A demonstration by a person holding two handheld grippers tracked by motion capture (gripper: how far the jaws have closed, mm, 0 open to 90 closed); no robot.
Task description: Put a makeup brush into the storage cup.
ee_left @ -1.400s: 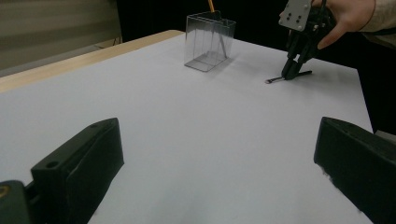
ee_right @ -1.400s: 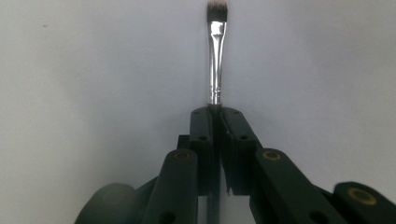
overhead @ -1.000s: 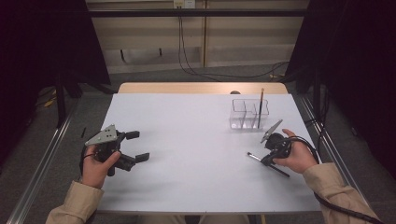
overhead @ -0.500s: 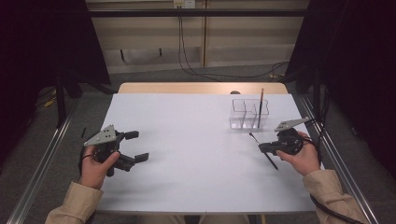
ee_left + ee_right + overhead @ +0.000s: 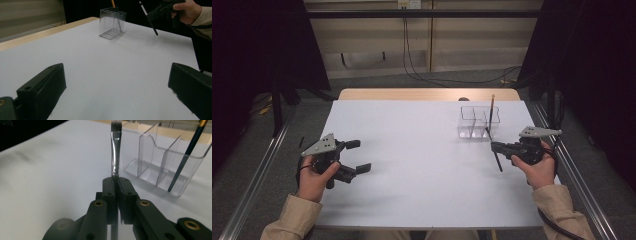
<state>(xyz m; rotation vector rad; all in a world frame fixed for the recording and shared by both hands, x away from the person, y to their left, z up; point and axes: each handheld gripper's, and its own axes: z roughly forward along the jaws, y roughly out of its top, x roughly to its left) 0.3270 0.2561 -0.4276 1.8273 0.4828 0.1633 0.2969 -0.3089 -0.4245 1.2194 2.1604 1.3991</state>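
Observation:
My right gripper (image 5: 495,146) hovers at the table's right side, shut on a thin black paintbrush (image 5: 498,163) just below its metal ferrule. In the right gripper view the brush (image 5: 115,147) stands up from the closed jaws, its bristle tip toward the clear holder (image 5: 160,167). That divided holder (image 5: 479,122) stands just beyond the gripper, with a dark brush (image 5: 491,107) leaning in it. At the left of the table my left gripper (image 5: 359,156) is open, held low, with nothing between its jaws.
The white table top (image 5: 422,150) spreads between both hands. From the left gripper view (image 5: 117,75) I see the holder (image 5: 111,23) and the right gripper (image 5: 160,11) far off. Metal rails (image 5: 574,170) run along the table's sides; cables lie on the floor behind.
My right hand has turned and moved right and a little up with the brush, closer to the clear holder. The left hand has stayed put.

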